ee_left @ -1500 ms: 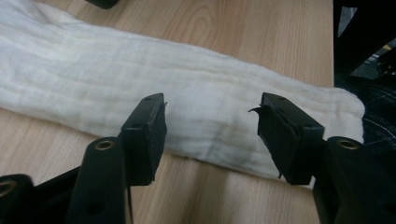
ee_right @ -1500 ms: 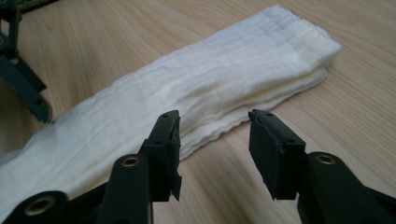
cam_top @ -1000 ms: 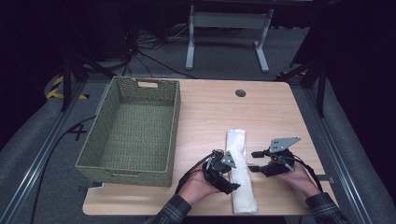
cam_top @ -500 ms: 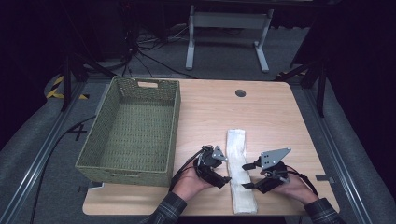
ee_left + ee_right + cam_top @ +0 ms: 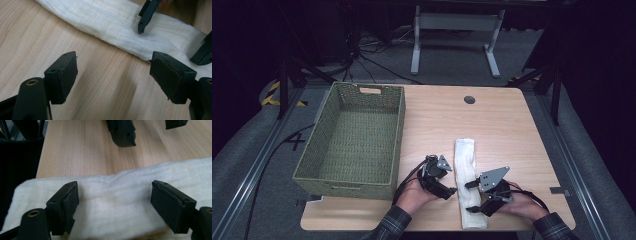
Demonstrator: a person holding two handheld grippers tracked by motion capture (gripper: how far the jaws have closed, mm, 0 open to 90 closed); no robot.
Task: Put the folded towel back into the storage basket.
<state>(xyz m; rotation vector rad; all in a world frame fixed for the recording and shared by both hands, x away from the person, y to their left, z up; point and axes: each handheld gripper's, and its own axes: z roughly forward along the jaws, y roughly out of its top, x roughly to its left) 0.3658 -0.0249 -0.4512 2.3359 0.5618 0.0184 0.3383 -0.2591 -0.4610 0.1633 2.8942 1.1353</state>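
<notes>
Right tool (image 5: 472, 196) moved nearer over towel (image 5: 464, 155) on table (image 5: 502, 125).

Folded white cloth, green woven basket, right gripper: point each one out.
folded white cloth (image 5: 463, 152), high view, upper bare part.
green woven basket (image 5: 402, 117), high view, right wall's rim.
right gripper (image 5: 113, 202), right gripper view, midway between its open jaws.

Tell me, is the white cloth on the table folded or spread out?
Folded: the white cloth lies as a long narrow strip beside the green basket, and the right gripper view shows thick layered edges.

Lab or studio, dim. Desk (image 5: 492, 125) boxed by floor rails (image 5: 257, 165). Loose cables (image 5: 377, 55), hazard tape (image 5: 272, 92) on grey carpet.
</notes>
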